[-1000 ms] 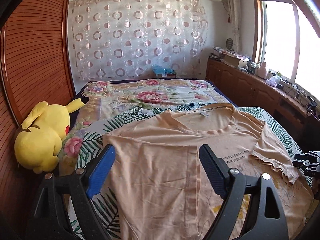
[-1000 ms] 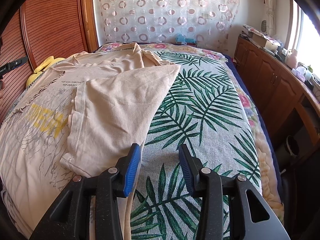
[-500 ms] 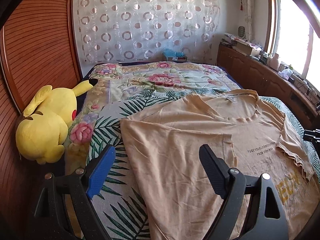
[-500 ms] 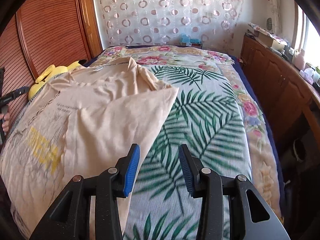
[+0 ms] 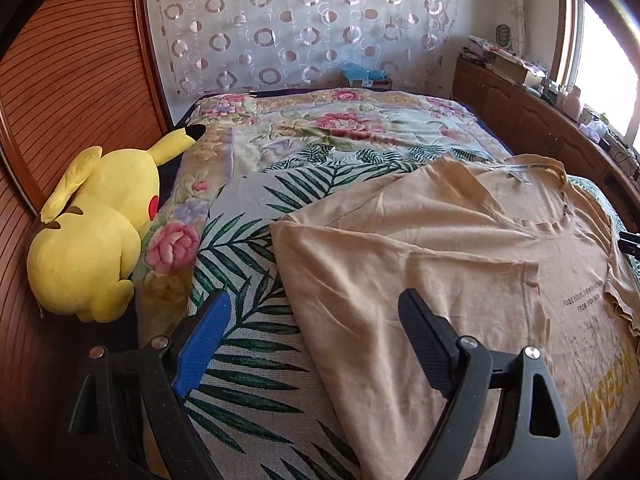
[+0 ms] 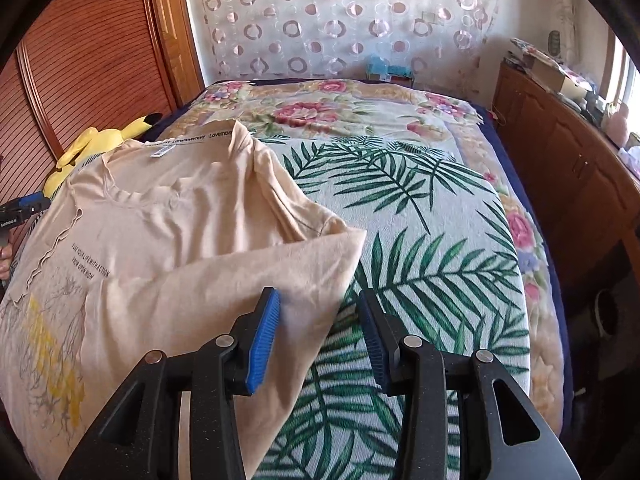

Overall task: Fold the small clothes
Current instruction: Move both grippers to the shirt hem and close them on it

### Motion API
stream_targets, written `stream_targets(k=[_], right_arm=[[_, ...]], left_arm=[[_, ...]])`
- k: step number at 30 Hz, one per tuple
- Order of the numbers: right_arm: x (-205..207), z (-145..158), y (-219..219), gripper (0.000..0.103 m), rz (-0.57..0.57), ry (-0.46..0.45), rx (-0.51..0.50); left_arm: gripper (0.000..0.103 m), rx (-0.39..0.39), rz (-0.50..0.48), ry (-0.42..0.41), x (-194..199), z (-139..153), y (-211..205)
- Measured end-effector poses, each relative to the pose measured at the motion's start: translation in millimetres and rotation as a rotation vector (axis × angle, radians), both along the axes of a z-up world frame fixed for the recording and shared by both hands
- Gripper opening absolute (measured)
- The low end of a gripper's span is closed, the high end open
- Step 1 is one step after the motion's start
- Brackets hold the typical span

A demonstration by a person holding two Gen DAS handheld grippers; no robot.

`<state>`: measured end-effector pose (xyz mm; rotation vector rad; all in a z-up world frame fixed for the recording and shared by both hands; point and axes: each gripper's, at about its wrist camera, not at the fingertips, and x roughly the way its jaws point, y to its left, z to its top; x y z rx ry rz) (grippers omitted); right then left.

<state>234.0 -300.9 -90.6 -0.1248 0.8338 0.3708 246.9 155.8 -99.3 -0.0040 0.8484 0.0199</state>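
Scanning left to right from the left wrist cam: the yellow plush [image 5: 96, 232] sat well left of the jaws, against the slatted wooden wall [image 5: 72, 92]. Left gripper [image 5: 314, 336] had its jaws spread wide, holding nothing. Its left finger hung over bare palm-leaf blanket [image 5: 248, 264]; its right finger was over the tee. Open blanket ran between the plush and the shirt's left fold edge, which fell between the jaws. The beige t-shirt [image 5: 420, 264] lay flat on the bed, right of and ahead of the jaws, left side folded in over the body, collar at far right ahead. Printed text and a yellow graphic showed right of the right finger. The wooden cabinet [image 5: 532, 116] ran along the far right under the window, clutter on its top too small to tell.

Right wrist cam: the t-shirt [image 6: 168, 240] filled the area left of the jaws, its right side folded in, the fold corner just ahead of the left finger. Right gripper [image 6: 318, 334] had its jaws parted moderately, gripping nothing. The shirt's right edge ran between the jaws; the right finger was over bare palm-leaf blanket [image 6: 432, 240]. Wide open blanket lay ahead and right of the jaws up to the bed's right edge, the floral quilt [image 6: 340, 108] beyond. The cabinet [image 6: 560, 152] stood further right. A small blue box [image 6: 388, 70] sat at the bed's far end; contents could not be told.
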Motion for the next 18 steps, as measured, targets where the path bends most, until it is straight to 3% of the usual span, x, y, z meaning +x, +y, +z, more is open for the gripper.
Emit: stream_targets(k=[7, 18], right_arm=[[0, -6, 5, 0.050, 0.014, -0.027, -0.014], [0, -3, 6, 0.050, 0.013, -0.025, -0.025]], left_arm=[[0.086, -0.043, -0.039, 0.040, 13, -2, 5], [0.086, -0.016, -0.069, 0.035, 35, 2, 4]])
